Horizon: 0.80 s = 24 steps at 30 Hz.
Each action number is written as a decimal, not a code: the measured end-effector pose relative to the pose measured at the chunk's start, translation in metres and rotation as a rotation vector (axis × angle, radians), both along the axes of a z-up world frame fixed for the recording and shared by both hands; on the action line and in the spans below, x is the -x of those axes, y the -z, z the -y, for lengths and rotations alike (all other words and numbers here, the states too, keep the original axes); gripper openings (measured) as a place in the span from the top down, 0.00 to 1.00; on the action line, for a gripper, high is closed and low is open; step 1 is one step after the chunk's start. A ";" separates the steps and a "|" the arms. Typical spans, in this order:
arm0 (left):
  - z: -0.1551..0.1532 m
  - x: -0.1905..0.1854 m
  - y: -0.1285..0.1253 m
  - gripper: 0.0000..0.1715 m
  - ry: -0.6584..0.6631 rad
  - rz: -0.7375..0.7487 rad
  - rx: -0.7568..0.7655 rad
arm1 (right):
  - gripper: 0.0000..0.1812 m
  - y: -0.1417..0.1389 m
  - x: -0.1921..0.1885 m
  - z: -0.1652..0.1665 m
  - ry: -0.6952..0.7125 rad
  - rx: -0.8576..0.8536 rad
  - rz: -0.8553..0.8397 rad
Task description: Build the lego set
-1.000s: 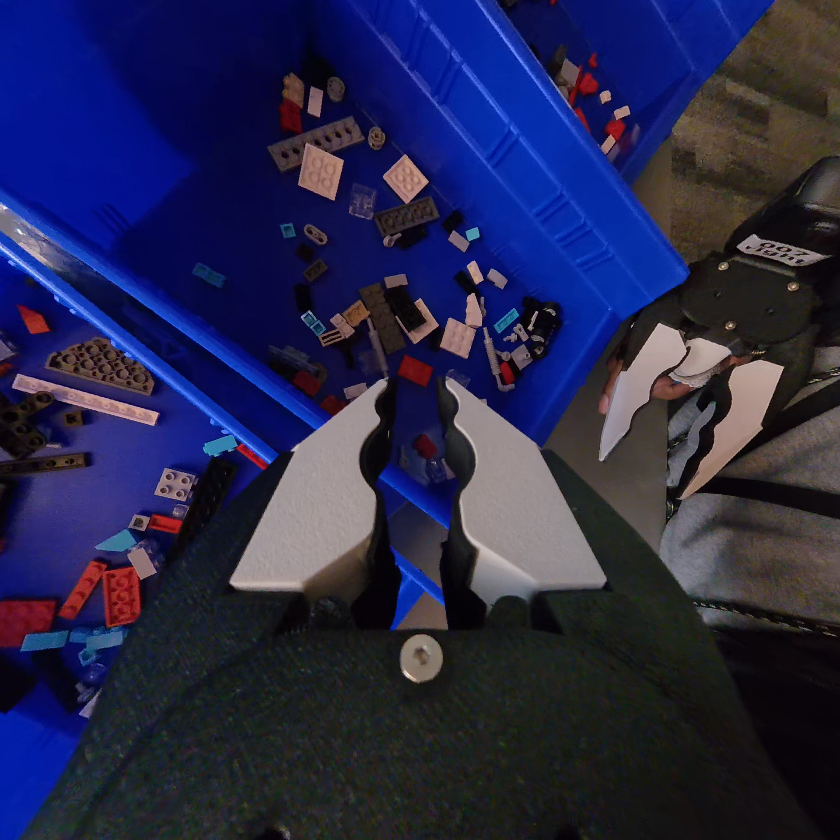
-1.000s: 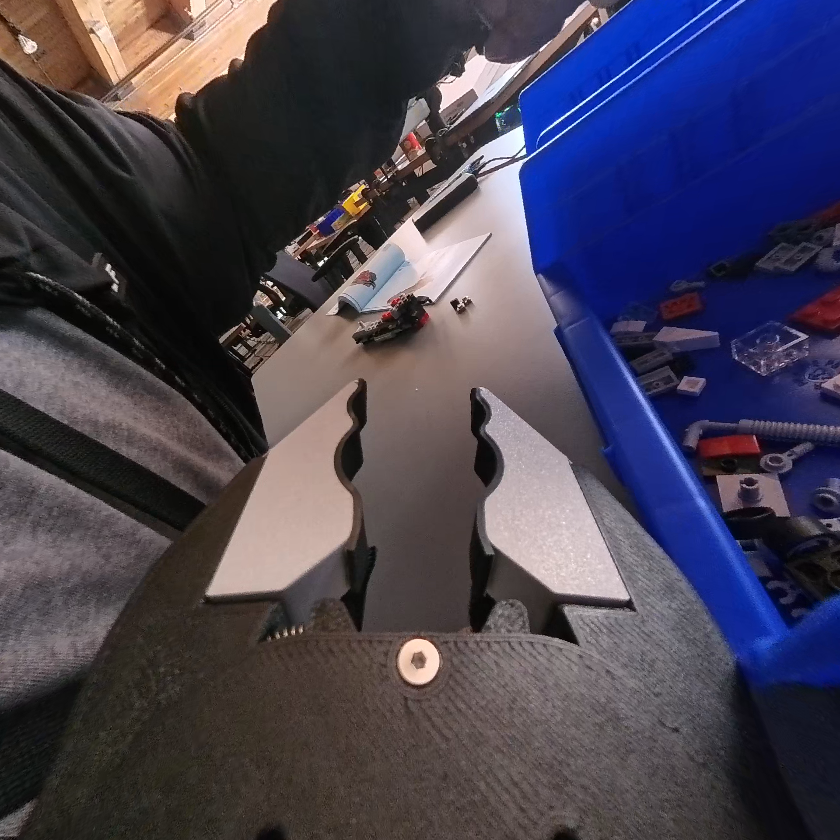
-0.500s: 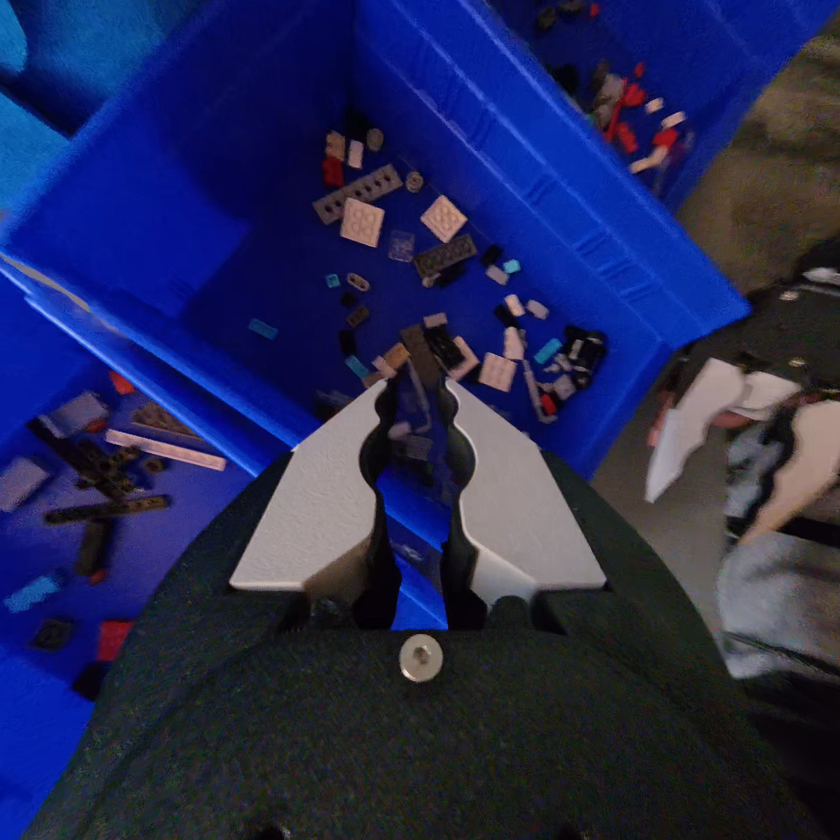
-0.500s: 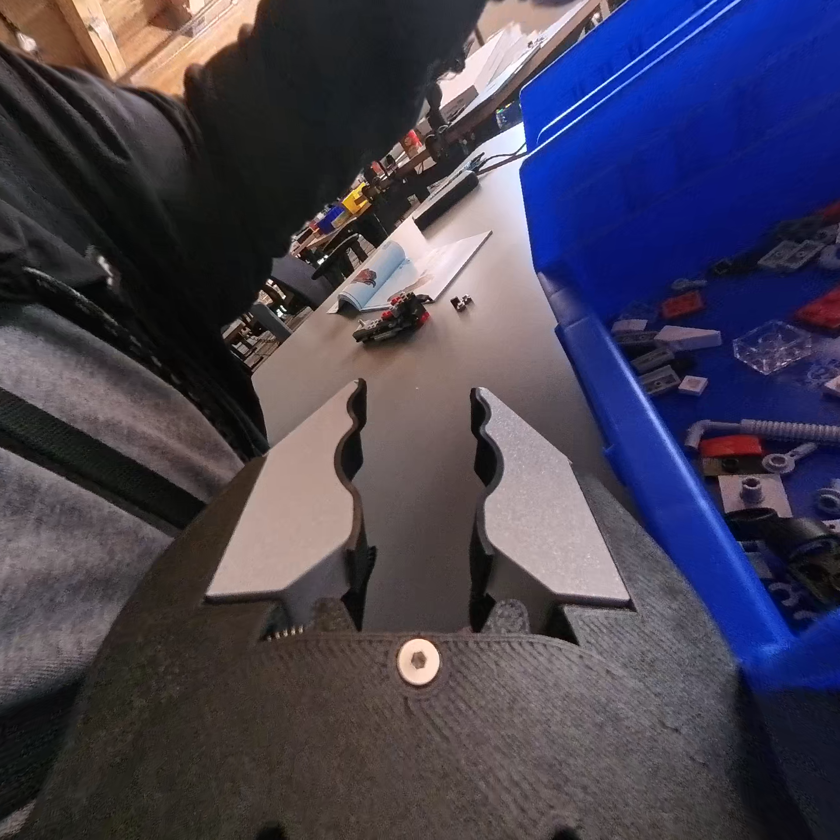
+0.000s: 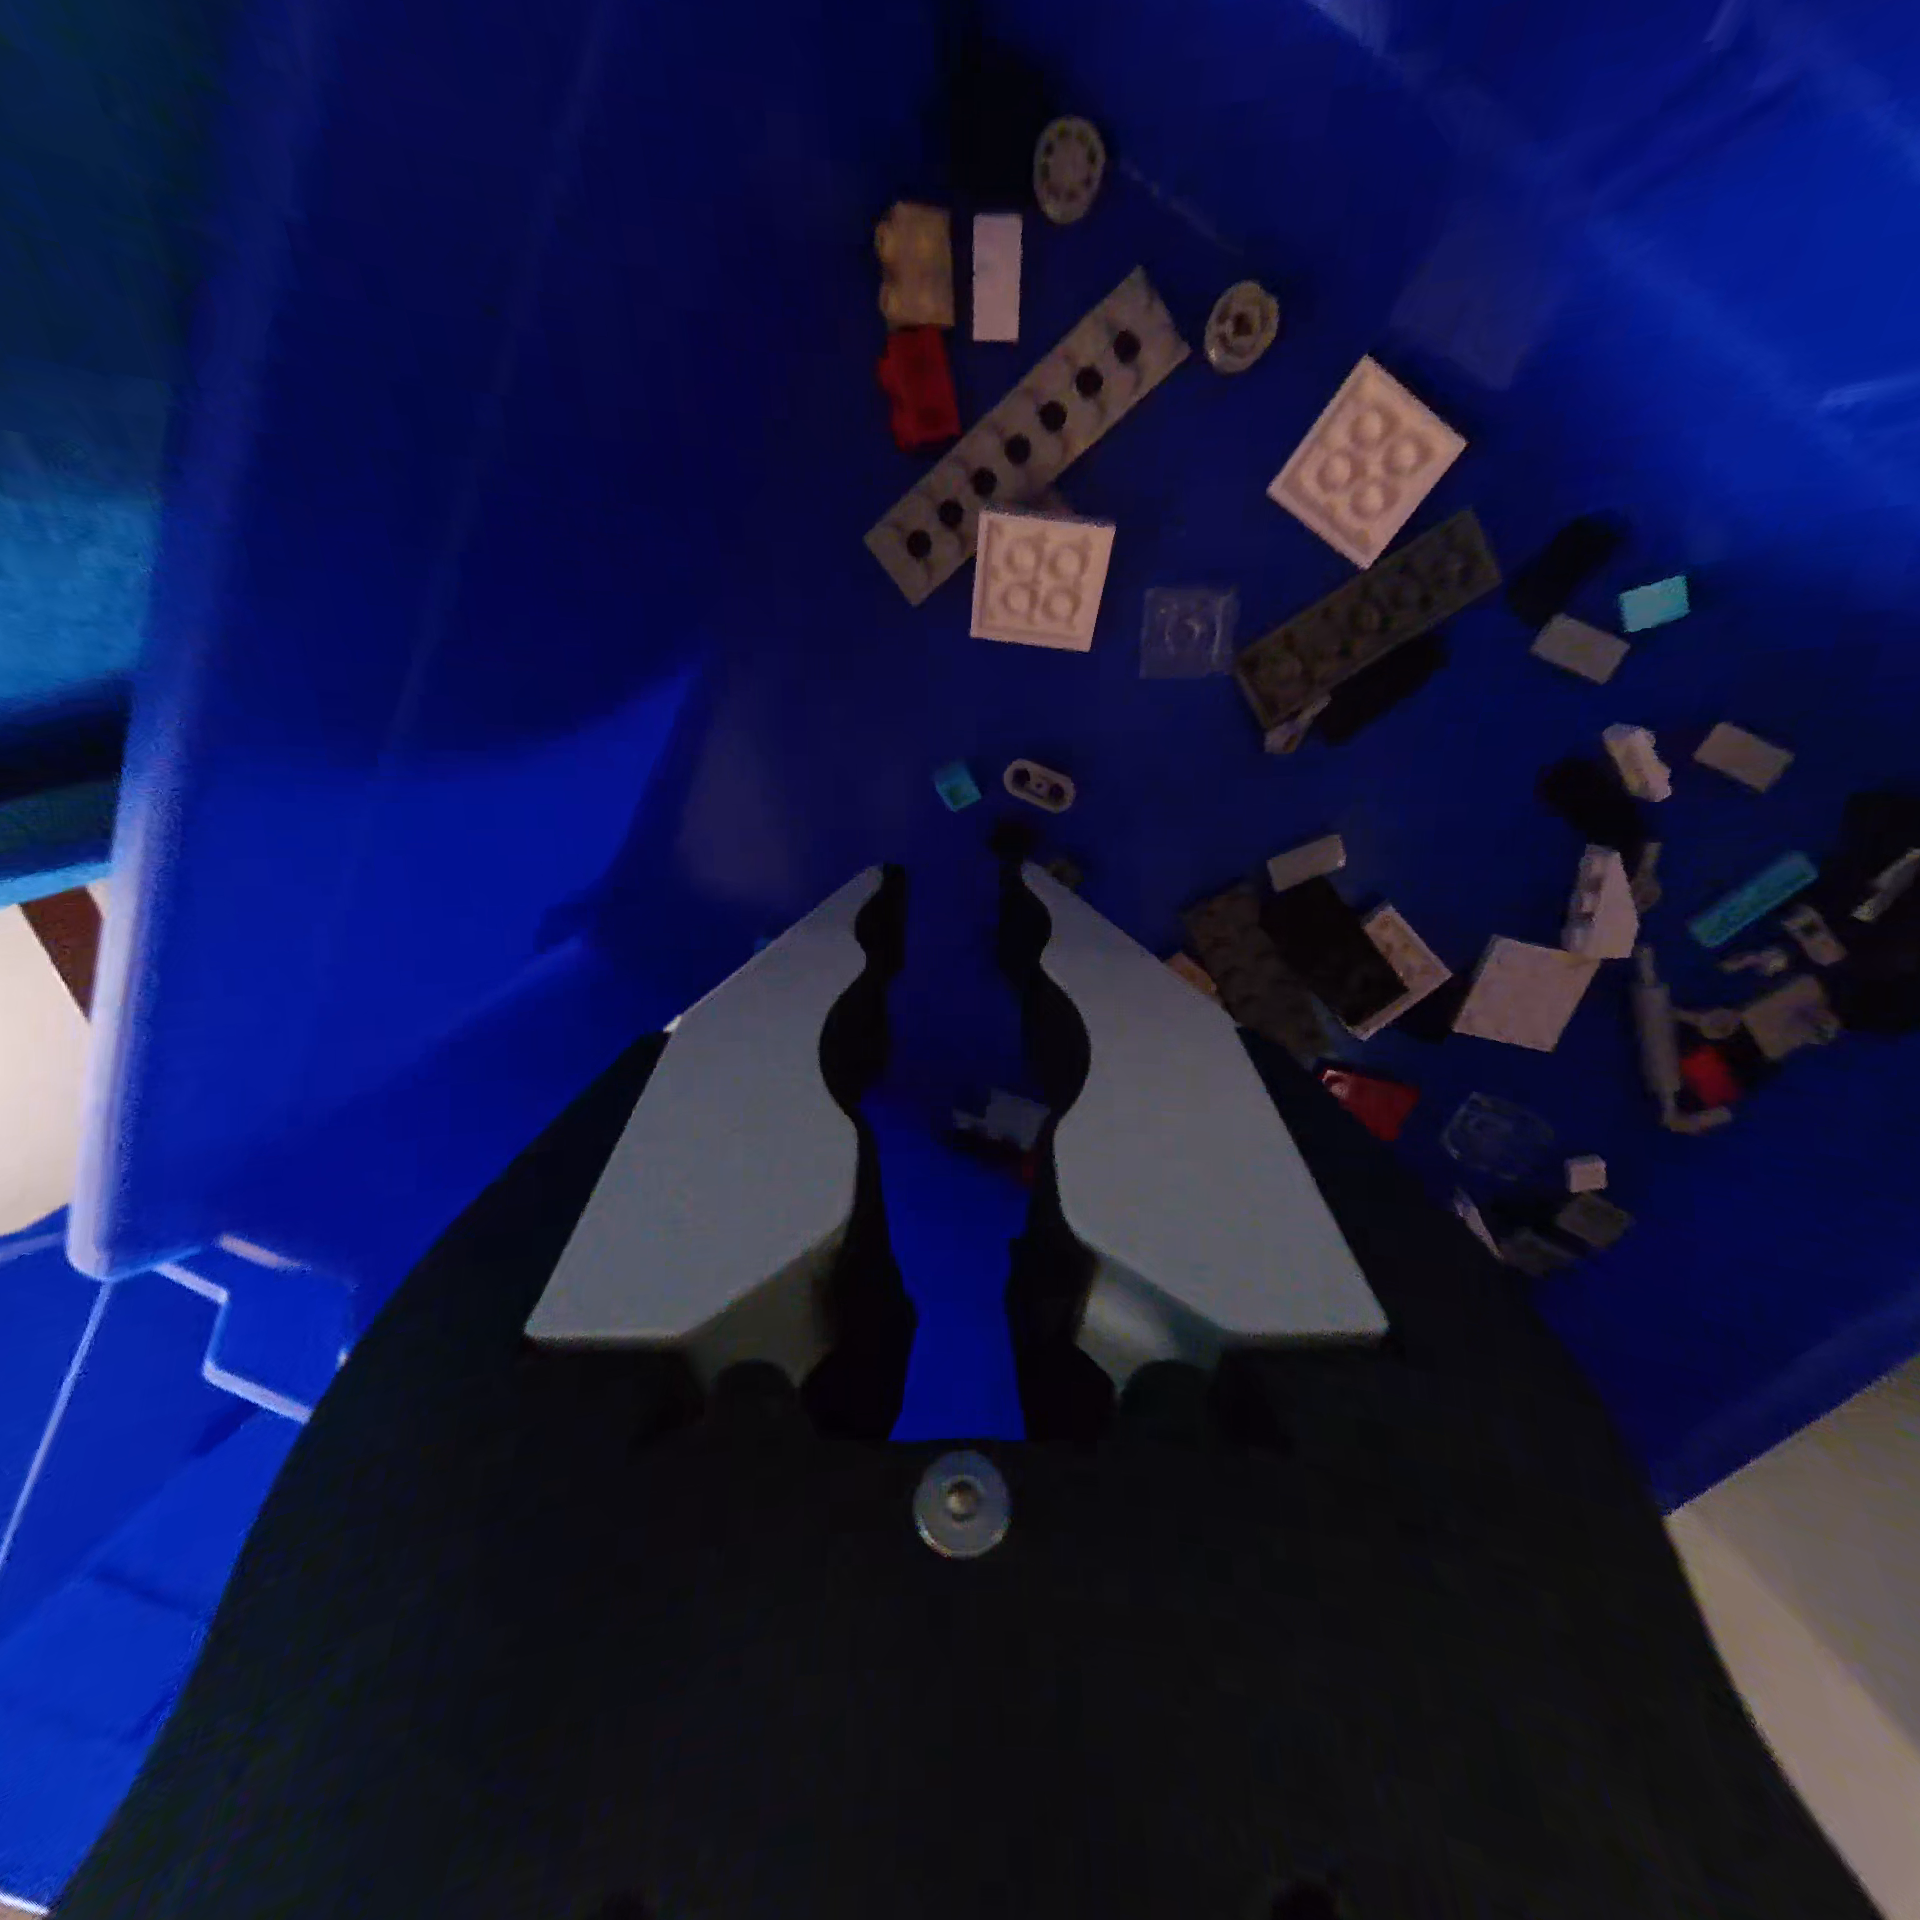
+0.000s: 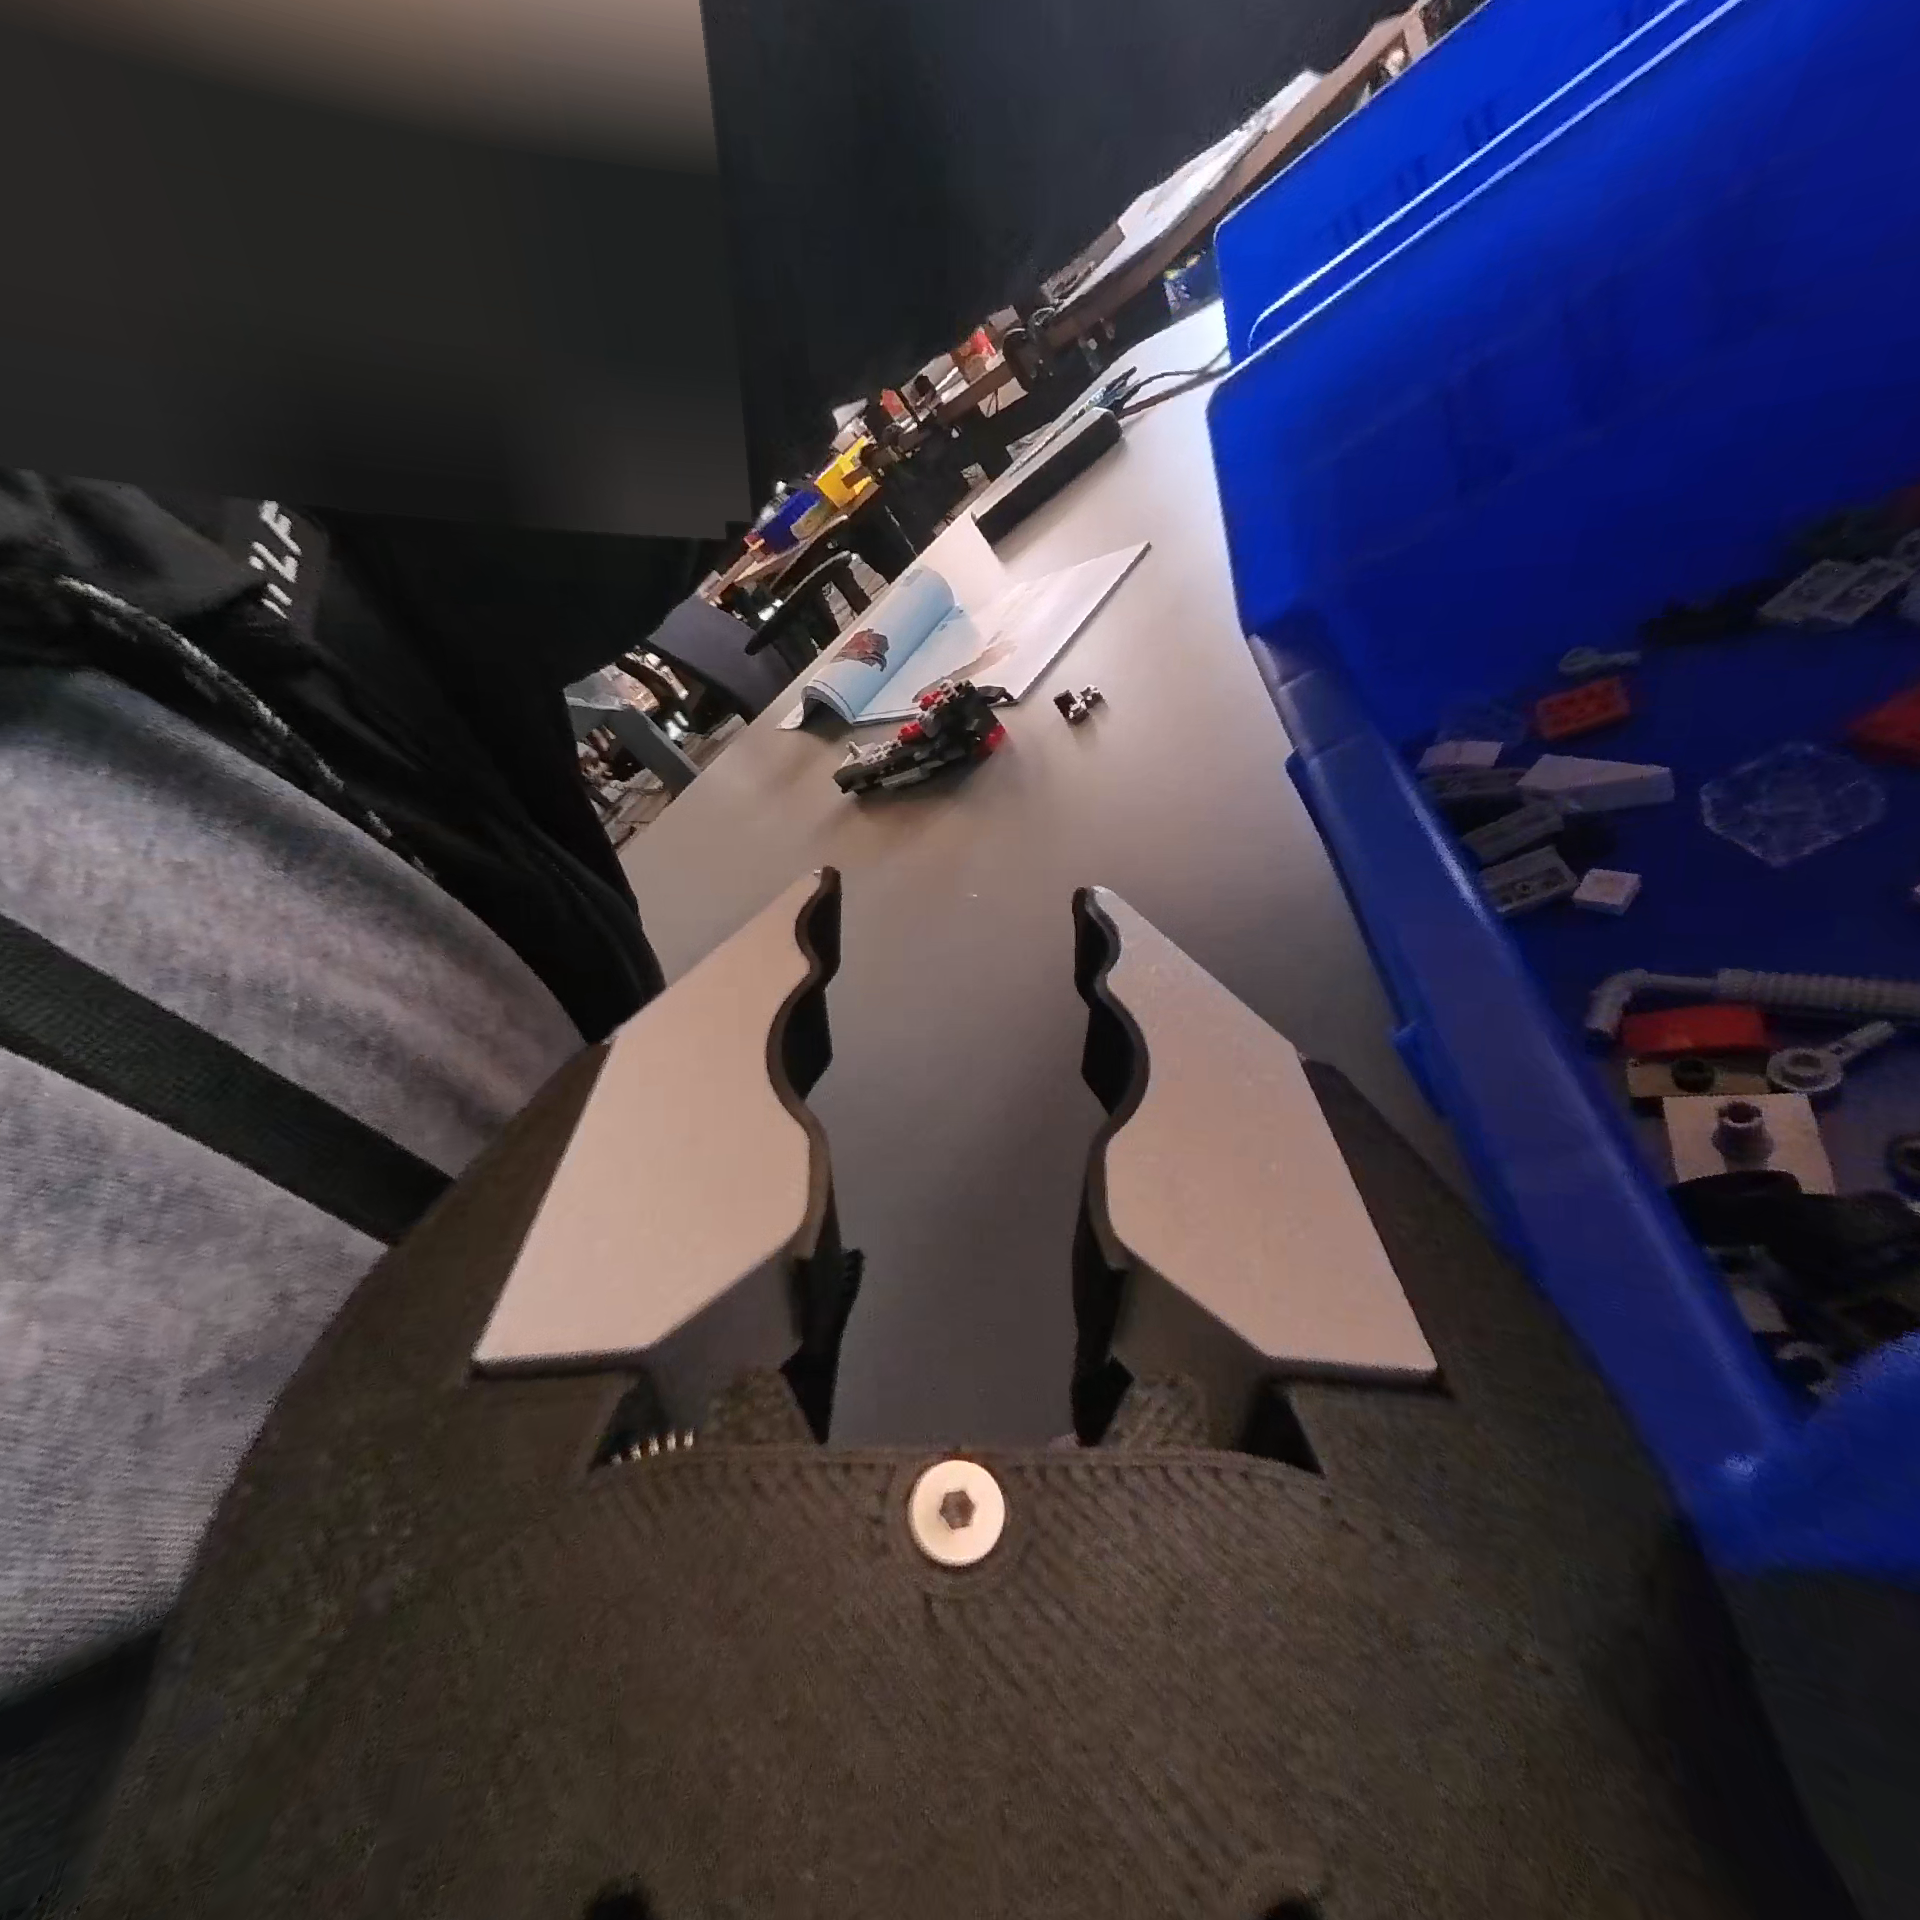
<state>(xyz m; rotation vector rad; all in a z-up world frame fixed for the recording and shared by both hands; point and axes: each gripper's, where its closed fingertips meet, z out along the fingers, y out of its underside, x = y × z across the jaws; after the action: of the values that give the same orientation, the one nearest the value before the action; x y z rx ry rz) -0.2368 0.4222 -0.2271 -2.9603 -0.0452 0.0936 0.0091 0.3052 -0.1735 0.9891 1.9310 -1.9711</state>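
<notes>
1. Left claw reaches into the blue bin, jaws narrowly parted, gripping nothing; loose lego pieces lie far and right, among them a long grey holed plate and a white square plate.
2. Right claw hovers over the grey table, jaws wide, empty; the partly built lego model sits far ahead, just beside the open instruction booklet.

Dim, perhaps motion-blurred — edges warped.
</notes>
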 end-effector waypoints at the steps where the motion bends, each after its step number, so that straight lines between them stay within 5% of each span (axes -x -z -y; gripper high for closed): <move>1: -0.001 -0.001 0.001 0.88 0.001 0.005 0.009 | 0.75 0.000 0.000 0.000 -0.002 0.003 0.001; 24: 0.004 -0.010 0.027 0.92 0.059 0.026 0.209 | 0.75 -0.001 -0.001 -0.001 -0.004 0.005 0.000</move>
<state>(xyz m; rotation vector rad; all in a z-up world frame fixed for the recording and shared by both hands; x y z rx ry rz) -0.2264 0.4181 -0.2538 -3.1684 0.0516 0.0552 0.0096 0.3058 -0.1728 0.9829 1.9256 -1.9732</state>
